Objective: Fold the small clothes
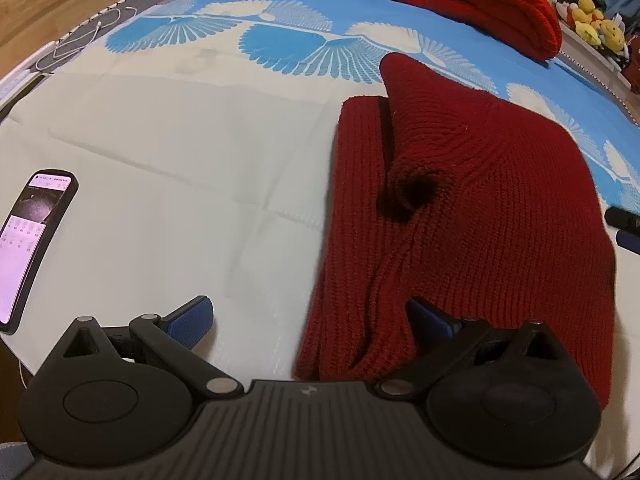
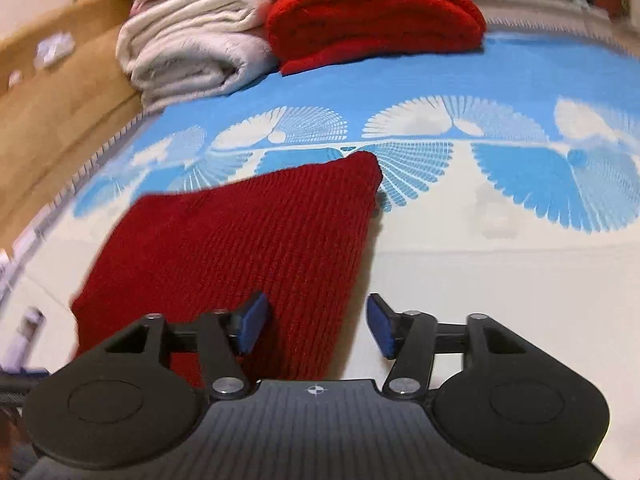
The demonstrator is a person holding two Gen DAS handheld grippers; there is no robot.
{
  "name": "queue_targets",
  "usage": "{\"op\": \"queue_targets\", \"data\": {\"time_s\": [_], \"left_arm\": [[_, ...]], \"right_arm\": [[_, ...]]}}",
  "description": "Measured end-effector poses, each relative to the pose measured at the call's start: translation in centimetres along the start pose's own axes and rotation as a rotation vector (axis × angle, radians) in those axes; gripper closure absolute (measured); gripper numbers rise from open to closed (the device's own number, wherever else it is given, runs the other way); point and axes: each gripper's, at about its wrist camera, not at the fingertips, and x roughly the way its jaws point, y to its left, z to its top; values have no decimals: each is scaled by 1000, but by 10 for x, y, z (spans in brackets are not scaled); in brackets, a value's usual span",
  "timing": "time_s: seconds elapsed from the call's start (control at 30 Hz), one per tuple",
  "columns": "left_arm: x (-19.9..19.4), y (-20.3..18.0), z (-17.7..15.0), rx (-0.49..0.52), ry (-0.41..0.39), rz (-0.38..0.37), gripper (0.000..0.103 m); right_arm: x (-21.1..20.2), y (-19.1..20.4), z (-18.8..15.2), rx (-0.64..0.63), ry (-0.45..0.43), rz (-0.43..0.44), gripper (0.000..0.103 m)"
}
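Left wrist view: my left gripper (image 1: 310, 322) stands wide apart, gripping nothing; the dark red ribbed knit garment (image 1: 460, 216) lies folded on the white-and-blue fan-patterned bedsheet (image 1: 180, 152), at two o'clock, covering the right finger. Right wrist view: my right gripper (image 2: 316, 326) is parted, empty; the garment (image 2: 248, 240) spreads toward eleven o'clock.

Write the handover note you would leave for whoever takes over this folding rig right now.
Left gripper: open, its right pad at the near edge of the dark red knit garment, not pinching it.
Right gripper: open, holding nothing, over the garment's right edge.
The garment lies partly folded on the blue-and-white sheet, one fold puckered.
Behind: a folded bright red knit.
Left: flatten and finish the fold.
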Motion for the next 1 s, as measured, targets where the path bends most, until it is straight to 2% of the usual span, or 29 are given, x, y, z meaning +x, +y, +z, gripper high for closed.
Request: {"op": "queue_targets", "data": {"time_s": [0.03, 0.13, 0.3, 0.5, 0.6, 0.7, 0.77, 0.8, 0.83, 0.9, 1.0], "left_arm": [[-4, 2, -1, -2, 10, -22, 0], [-16, 11, -7, -32, 41, -131, 0], [-6, 35, -13, -190, 145, -244, 0], [13, 37, -13, -328, 218, -314, 0], [18, 28, -10, -331, 218, -341, 0], [23, 23, -7, -347, 208, -334, 0], [23, 22, -6, -377, 184, -306, 4], [21, 21, -6, -390, 149, -275, 11], [17, 20, -7, -389, 108, -230, 23], [16, 17, -5, -382, 82, -197, 30], [12, 0, 1, -303, 38, -148, 39]], "right_arm": [[-1, -6, 3, 39, -8, 14, 25], [5, -25, 13, 147, 12, 68, 21], [27, -47, 32, 215, 38, 109, 19], [72, -69, 54, 342, 59, 150, 19], [101, -75, 58, 440, 84, 178, 18], [127, -72, 60, 497, 132, 229, 18], [136, -60, 60, 461, 139, 229, 39], [135, -51, 62, 401, 130, 196, 57], [133, -40, 65, 311, 117, 158, 66], [123, -30, 66, 252, 75, 142, 72], [103, -27, 71, 227, 17, 123, 76]]}}
